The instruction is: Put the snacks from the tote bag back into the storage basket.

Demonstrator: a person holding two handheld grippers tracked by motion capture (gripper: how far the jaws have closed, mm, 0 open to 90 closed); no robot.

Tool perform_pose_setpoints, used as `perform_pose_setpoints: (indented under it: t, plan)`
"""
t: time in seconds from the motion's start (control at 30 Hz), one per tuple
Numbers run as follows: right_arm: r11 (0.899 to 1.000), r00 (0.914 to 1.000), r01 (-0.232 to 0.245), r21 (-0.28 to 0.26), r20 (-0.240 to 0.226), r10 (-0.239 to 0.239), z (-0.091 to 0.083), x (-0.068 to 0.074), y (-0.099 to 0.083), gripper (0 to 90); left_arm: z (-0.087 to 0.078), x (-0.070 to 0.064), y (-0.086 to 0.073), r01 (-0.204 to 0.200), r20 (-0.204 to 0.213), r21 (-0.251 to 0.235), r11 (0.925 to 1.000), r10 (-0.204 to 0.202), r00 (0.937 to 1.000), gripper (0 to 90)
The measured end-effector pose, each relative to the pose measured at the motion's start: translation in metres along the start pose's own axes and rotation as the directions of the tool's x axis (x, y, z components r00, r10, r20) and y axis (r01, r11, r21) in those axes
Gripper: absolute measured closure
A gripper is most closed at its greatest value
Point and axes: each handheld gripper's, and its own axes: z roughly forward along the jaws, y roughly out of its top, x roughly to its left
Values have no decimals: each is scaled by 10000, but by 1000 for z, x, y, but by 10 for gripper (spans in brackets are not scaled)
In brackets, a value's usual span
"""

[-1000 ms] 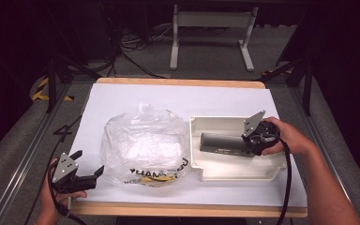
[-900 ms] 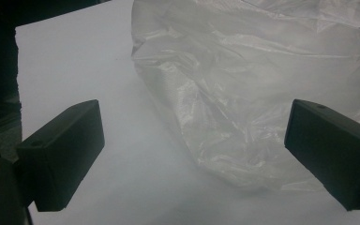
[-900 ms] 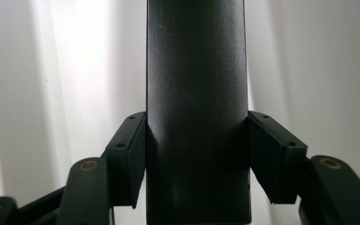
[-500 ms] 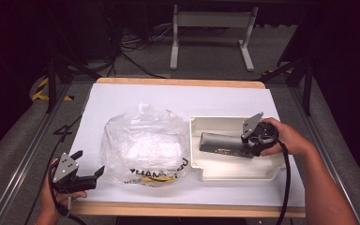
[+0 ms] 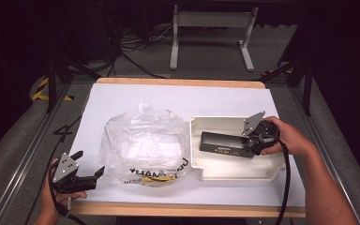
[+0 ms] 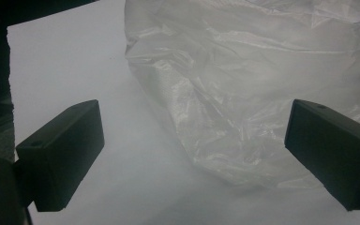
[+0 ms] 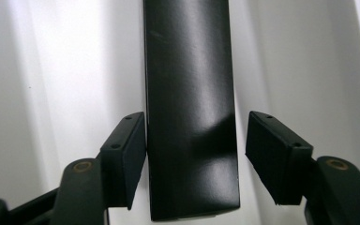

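Right claw (image 7: 194,140) straddles a black box (image 7: 191,93) lying in a white tray (image 5: 225,172).
One pad touches the box's side, the other stands just off; closing squarely should grip it without twisting. Farther across the desk (image 5: 122,98), the left claw (image 6: 192,154) waits wide open before a crumpled plastic bag (image 6: 243,84).

— Can you read the print on the clear plastic bag (image 5: 143,145)?
— No, too small and creased. In your right gripper view, the black box (image 7: 191,108) runs off the top edge.
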Motion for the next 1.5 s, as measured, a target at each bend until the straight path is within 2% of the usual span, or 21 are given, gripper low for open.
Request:
perform_pose_setpoints:
  t: [0.2, 0.33, 0.47, 0.5, 0.53, 0.57, 0.63, 0.77, 0.83, 0.87, 0.97, 1.07, 1.1, 1.13, 1.17, 1.2, 1.23, 1.3, 1.4, 1.47, 1.5]
  plan:
    - [9993, 9998, -124, -345, 153, 129, -4, 1, -1, 364, 0, 1, -1, 40, 29, 2, 10000, -40, 10000, 58]
    - [9966, 9975, -550, -615, 409, 576, -10, 3, -2, 295, 0, 0, -1, -14, 71, 58, 10000, 14, 10000, 56]
    - [9927, 9950, -713, -968, 627, 776, -15, 5, -4, 284, 0, 0, -1, -17, 77, 58, 10000, 17, 10000, 56]
    - [9886, 9912, -906, -1205, 855, 1013, -18, 6, -6, 260, 1, 0, -1, -25, 72, 68, 10000, 25, 10000, 56]
    - [9886, 9912, -906, -1205, 855, 1013, -18, 6, -6, 260, 1, 0, -1, -25, 72, 68, 10000, 25, 10000, 56]
    - [9831, 9836, -1214, -1369, 1167, 1377, -21, 7, -6, 237, 1, 0, -1, 48, 79, 29, 10000, -48, 10000, 56]
    - [9780, 9759, -1459, -1489, 1405, 1670, -23, 8, -7, 225, 1, 1, -1, 53, 99, 40, 10000, -54, 9999, 56]
    - [9709, 9716, -1626, -1759, 1431, 1886, -26, 11, -9, 186, 1, 2, -2, 55, 67, 55, 10000, -56, 10000, 56]
    - [9694, 9663, -1665, -1802, 1659, 1968, -27, 13, -9, 174, 1, 3, -2, 53, 62, 54, 10000, -54, 10000, 56]
    - [9653, 9630, -1746, -1943, 1706, 2085, -28, 14, -9, 162, 1, 3, -2, 79, 70, 63, 9999, -79, 9999, 56]
    - [9508, 9468, -2057, -2315, 1985, 2531, -30, 16, -10, 139, 1, 3, -3, 114, 64, 81, 9999, -115, 9999, 56]
    - [9284, 9263, -2561, -2691, 2063, 3153, -32, 17, -11, 128, 1, 4, -3, 130, 71, 67, 9999, -130, 9999, 56]
    - [9284, 9263, -2561, -2691, 2063, 3153, -32, 17, -11, 128, 1, 4, -3, 130, 71, 67, 9999, -130, 9999, 56]
    - [9137, 9085, -2853, -2893, 2222, 3540, -34, 18, -13, 123, 1, 4, -3, 141, 124, 83, 9999, -142, 9998, 56]
    - [9137, 9085, -2853, -2893, 2222, 3540, -34, 18, -13, 123, 1, 4, -3, 141, 124, 83, 9999, -142, 9998, 56]
    - [9083, 9035, -2914, -3001, 2257, 3644, -34, 18, -13, 119, 1, 3, -3, 125, 150, 113, 9999, -126, 9998, 56]
    - [8981, 8907, -3038, -3181, 2398, 3862, -35, 20, -15, 114, 1, 3, -3, 96, 160, 117, 9999, -98, 9998, 56]
    - [8869, 8778, -3144, -3384, 2522, 4073, -36, 21, -18, 114, 1, 3, -3, 108, 145, 97, 9999, -110, 9998, 55]
    - [8716, 8518, -3375, -3555, 2787, 4436, -38, 23, -23, 113, 0, 3, -3, 134, 125, 73, 9999, -135, 9998, 55]
    - [8619, 8452, -3520, -3649, 2718, 4603, -40, 24, -27, 109, 0, 3, -3, 124, 121, 91, 9999, -125, 9998, 55]
    - [8619, 8452, -3520, -3649, 2718, 4603, -40, 24, -27, 109, 0, 3, -3, 124, 121, 91, 9999, -125, 9998, 56]
